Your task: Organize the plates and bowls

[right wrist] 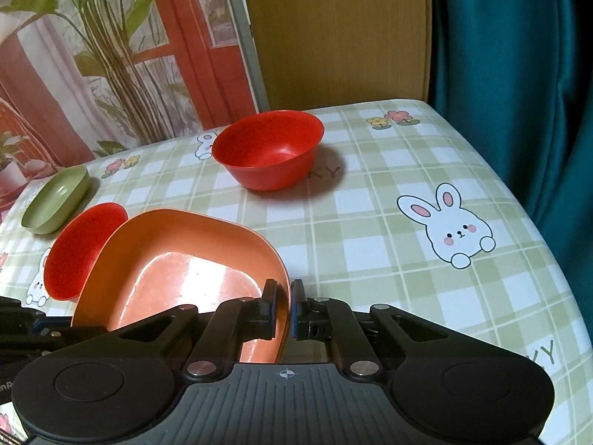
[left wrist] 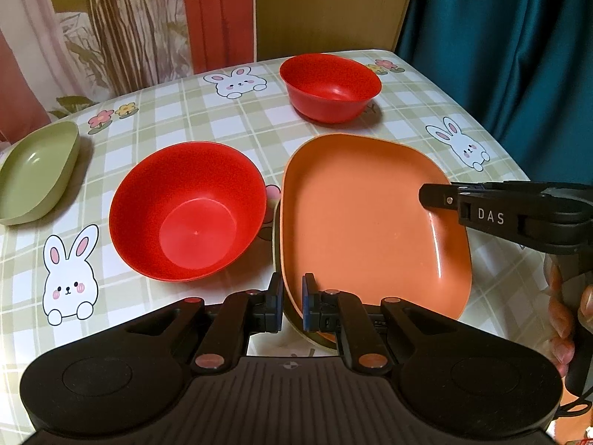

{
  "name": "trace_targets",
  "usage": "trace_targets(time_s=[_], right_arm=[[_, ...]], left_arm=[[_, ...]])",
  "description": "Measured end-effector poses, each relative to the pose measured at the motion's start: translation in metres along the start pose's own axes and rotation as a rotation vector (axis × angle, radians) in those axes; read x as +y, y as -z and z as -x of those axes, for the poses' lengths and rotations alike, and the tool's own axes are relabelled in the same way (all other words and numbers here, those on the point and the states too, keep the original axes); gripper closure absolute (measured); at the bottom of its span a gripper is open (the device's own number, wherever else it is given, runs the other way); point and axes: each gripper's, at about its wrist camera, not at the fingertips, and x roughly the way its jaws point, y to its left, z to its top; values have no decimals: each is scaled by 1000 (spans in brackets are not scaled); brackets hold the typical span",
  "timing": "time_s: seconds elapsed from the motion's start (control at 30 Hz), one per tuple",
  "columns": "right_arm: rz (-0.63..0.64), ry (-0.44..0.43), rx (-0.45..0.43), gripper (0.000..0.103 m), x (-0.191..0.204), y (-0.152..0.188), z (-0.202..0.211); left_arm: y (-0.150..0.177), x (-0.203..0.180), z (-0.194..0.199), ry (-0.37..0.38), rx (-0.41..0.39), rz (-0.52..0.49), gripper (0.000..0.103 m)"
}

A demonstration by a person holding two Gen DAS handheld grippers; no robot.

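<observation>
An orange square plate lies near the table's front, on top of a second plate whose olive edge shows along its left side. My left gripper is shut on the orange plate's near rim; I cannot tell whether the lower plate is clamped too. My right gripper is shut on the same orange plate at its right rim, and shows side-on as the right gripper. One red bowl sits just left of the plates. Another red bowl stands at the back.
A green oval dish rests at the table's left edge. The bunny-print checked tablecloth runs bare to the right. A wooden panel and teal curtain stand behind the table. A hand holds the right gripper.
</observation>
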Motion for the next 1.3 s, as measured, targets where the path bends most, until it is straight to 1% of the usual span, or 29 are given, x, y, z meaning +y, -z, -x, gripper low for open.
trace_targets(time_s=[0.07,0.13,0.2,0.3,0.37,0.43,0.53,0.63,0.77,0.9,1.03,1.3], right_arm=[[2,1,1,96,0,1,-1],[7,4,2,96,1,1,-1],[14,4,2,93,2,1,-1],[24,10,2,93,4,2,-1],[32,13,1,91,5,2,-1],[42,18,-4,86,8,2,-1],[65,33,-13,85,13,1,-1],[85,49,-21,85,16,2,-1],[97,70,-9,85,16,4,-6],[95,97,9,84,13,7,-12],[57,86,6,81,5,8,-13],[56,99,5,80,5,8,-13]], left_arm=[[1,-1,0,-7,-2,2,91],[2,-1,1,-15,-3,3,88],[3,0,1,-11,-7,5,87],[3,-1,2,-14,-16,1,87],[3,-2,2,-22,-23,1,87],[4,-1,2,-26,-26,2,87],[5,2,0,-34,-22,9,86],[6,4,-1,-26,-25,20,85],[6,2,-1,-31,-27,16,85],[7,2,-4,-31,-24,17,82],[8,4,-6,-32,-24,21,78],[9,2,-11,-37,-29,20,78]])
